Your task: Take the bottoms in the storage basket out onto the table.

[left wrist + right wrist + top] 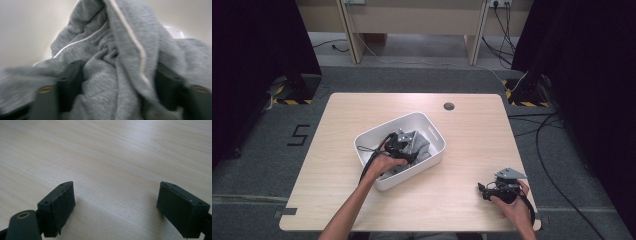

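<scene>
Our left gripper [116, 87] is pushed down into a crumpled grey knitted garment with a thin white piping line [117, 55]. Its two black jaws stand partly open on either side of a thick fold, sunk into the cloth; the blur keeps us from telling whether the pads truly press it yet. From the high view, that gripper [398, 146] and the hand behind it reach into a white rounded-corner plastic tub [432, 131] near the middle of the pale wood-grain table [472, 135], and the grey garment [411, 140] lies bunched inside the tub.

To do this pick well, we judge the jaws should gather a deep fold rather than a loose edge, close fully, then lift straight up so the soft cloth clears the tub's smooth walls without dragging the light tub along.

The fabric looks soft, fleecy and heavily creased; the tub is glossy and hard.

Our right gripper [116, 202] rests low over bare table near the front right corner, jaws wide apart and holding nothing.
</scene>
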The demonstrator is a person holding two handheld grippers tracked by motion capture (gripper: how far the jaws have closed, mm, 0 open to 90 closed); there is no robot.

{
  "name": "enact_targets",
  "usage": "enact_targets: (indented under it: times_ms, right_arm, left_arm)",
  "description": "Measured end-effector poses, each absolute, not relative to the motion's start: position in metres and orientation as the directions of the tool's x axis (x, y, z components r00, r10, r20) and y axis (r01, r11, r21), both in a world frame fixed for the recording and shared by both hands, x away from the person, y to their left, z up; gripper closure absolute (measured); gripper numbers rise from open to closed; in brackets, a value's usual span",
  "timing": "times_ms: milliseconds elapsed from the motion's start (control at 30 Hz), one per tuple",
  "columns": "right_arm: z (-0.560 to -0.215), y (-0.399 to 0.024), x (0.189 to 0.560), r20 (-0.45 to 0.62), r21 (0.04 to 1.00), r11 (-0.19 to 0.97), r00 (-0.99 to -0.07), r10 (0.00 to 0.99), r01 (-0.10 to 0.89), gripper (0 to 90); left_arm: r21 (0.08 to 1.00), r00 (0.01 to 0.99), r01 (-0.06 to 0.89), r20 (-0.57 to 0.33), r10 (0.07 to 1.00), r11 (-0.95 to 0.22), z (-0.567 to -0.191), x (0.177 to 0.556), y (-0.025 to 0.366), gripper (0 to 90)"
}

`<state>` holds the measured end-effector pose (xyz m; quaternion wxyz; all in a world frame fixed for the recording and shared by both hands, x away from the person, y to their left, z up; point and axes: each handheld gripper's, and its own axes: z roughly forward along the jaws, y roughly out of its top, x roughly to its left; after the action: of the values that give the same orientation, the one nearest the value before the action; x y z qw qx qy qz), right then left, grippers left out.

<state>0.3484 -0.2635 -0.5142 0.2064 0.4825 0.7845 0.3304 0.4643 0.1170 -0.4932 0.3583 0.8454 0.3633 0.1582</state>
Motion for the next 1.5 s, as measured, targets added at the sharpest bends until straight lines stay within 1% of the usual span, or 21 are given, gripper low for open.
enact_targets:
  times_ms: [33, 200, 300, 433, 667, 967, 1300, 1500]
  right_arm:
    - [-0.514, -0.263, 0.348, -0.005, 0.717, 0.316, -0.449, 0.894, 0.621, 15.2]
    - [-0.514, -0.263, 0.348, -0.007, 0.718, 0.318, -0.45, 0.893, 0.619, 15.2]
    - [-0.514, -0.263, 0.348, -0.007, 0.718, 0.318, -0.45, 0.893, 0.619, 15.3]
    - [-0.514, -0.263, 0.348, -0.004, 0.717, 0.316, -0.45, 0.893, 0.622, 15.3]
    - [-0.514, -0.263, 0.349, 0.0, 0.717, 0.312, -0.447, 0.895, 0.623, 15.3]
    - [-0.514, -0.263, 0.349, 0.001, 0.717, 0.311, -0.447, 0.895, 0.623, 15.3]
    - [-0.514, -0.263, 0.349, 0.001, 0.718, 0.31, -0.446, 0.895, 0.623, 15.3]
    - [-0.514, -0.262, 0.349, 0.001, 0.72, 0.308, -0.445, 0.895, 0.622, 15.4]
  left_arm:
    - [0.722, 0.686, 0.502, 0.003, 0.727, -0.477, -0.493, 0.464, 0.118, 43.2]
    - [0.717, 0.683, 0.514, -0.009, 0.73, -0.471, -0.492, 0.465, 0.121, 62.5]
    - [0.714, 0.682, 0.515, -0.007, 0.731, -0.474, -0.49, 0.465, 0.121, 68.1]
    - [0.714, 0.675, 0.523, -0.014, 0.738, -0.466, -0.484, 0.464, 0.121, 72.2]
    - [0.728, 0.672, 0.519, -0.024, 0.74, -0.448, -0.471, 0.462, 0.121, 73.9]
    - [0.79, 0.675, 0.463, -0.021, 0.738, -0.401, -0.433, 0.455, 0.127, 74.3]
    - [0.858, 0.662, 0.426, -0.08, 0.745, -0.287, -0.392, 0.448, 0.15, 74.3]
    - [0.877, 0.651, 0.407, -0.081, 0.755, -0.256, -0.367, 0.445, 0.163, 74.3]
